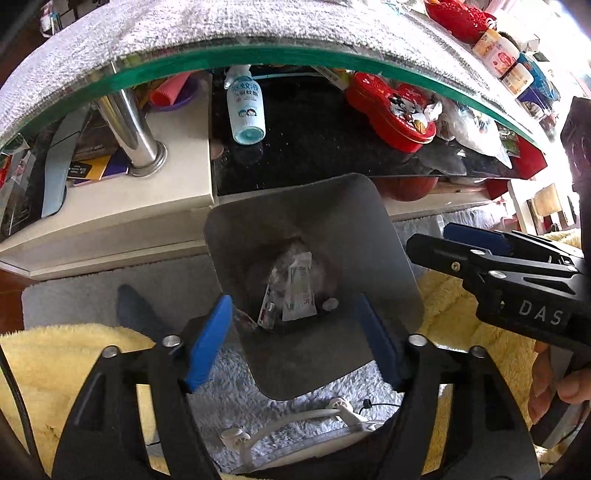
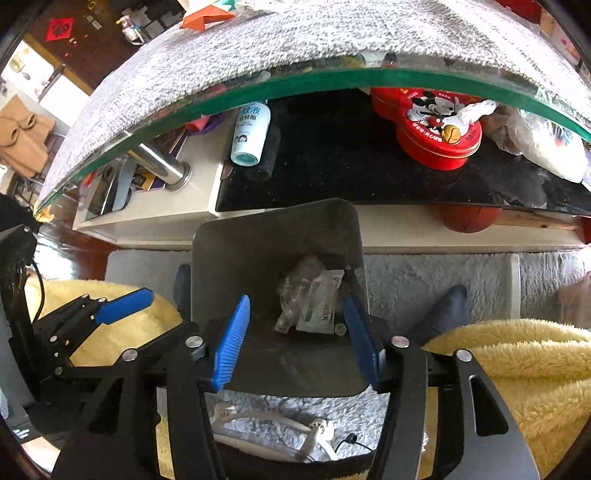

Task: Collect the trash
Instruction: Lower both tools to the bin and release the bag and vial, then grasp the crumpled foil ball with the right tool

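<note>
A grey open trash bin (image 1: 354,221) stands on the rug below the table, and it also shows in the right wrist view (image 2: 273,229). Crumpled wrappers and plastic packets (image 1: 295,291) lie at its bottom, also seen from the right wrist (image 2: 314,299). My left gripper (image 1: 295,343) is open and empty above the bin's near rim. My right gripper (image 2: 295,339) is open and empty over the same bin. The right gripper (image 1: 461,243) appears at the right of the left wrist view, and the left gripper (image 2: 125,306) appears at the left of the right wrist view.
A glass-edged table top covered with a grey towel (image 1: 177,33) overhangs the bin. On the lower shelf lie a white and blue bottle (image 1: 243,107), a red Mickey tin (image 1: 395,110) and plastic bags (image 2: 546,144). Yellow fleece (image 2: 524,365) flanks the bin. White cable (image 1: 295,421) lies below.
</note>
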A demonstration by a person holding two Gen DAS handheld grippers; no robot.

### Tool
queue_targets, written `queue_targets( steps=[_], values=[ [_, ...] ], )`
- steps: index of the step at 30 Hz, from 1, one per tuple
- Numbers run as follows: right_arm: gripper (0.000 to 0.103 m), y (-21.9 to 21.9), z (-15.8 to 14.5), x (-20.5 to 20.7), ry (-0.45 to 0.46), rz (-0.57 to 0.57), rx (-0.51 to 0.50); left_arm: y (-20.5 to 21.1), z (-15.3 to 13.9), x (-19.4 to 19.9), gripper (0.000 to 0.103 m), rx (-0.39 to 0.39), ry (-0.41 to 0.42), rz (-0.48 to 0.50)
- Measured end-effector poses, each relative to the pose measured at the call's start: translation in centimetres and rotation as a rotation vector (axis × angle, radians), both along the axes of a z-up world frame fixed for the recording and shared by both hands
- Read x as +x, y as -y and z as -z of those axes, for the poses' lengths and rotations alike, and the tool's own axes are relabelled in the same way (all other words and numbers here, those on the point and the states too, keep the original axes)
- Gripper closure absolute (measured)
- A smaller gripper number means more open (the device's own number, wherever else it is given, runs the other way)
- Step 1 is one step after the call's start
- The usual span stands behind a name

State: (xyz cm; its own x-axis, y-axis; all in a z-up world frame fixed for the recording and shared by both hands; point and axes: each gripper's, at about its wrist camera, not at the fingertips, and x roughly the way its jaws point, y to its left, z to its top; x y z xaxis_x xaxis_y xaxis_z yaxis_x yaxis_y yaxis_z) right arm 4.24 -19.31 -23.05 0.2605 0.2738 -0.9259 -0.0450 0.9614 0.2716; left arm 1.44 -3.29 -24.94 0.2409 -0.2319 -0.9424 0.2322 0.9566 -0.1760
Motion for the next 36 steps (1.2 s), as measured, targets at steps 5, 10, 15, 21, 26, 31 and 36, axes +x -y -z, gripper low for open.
queue_targets(
  steps=[5,10,15,21,26,31,36],
  values=[
    [0.026,0.6,-1.3,0.5,0.035,0.022,-0.015,-0.1,-0.8,0.2,0.026,-0.001,0.007,-0.002],
    [0.014,1.2,-3.9,1.2,0.096,0.032,-0.045,-0.6,-3.1,0.8,0.017,-0.006,0.053,-0.012],
    [0.009,2.2,-7.4,2.4,0.181,0.057,-0.061,-1.1,-6.6,1.9,0.01,-0.014,0.131,-0.016],
    [0.008,3.3,-10.6,5.1,0.248,0.083,-0.076,-2.0,-9.9,4.5,0.008,-0.023,0.199,-0.027],
    [0.008,3.1,-12.1,8.3,0.281,0.074,-0.065,-2.2,-11.3,7.5,0.008,-0.004,0.229,-0.03],
    [0.009,1.7,-12.3,11.5,0.289,0.054,-0.048,-2.1,-11.6,10.3,0.008,0.007,0.235,-0.034],
    [0.028,0.2,-10.8,14.9,0.258,0.022,-0.025,-2.2,-11.5,12.6,0.008,0.007,0.223,-0.037]
  ],
)
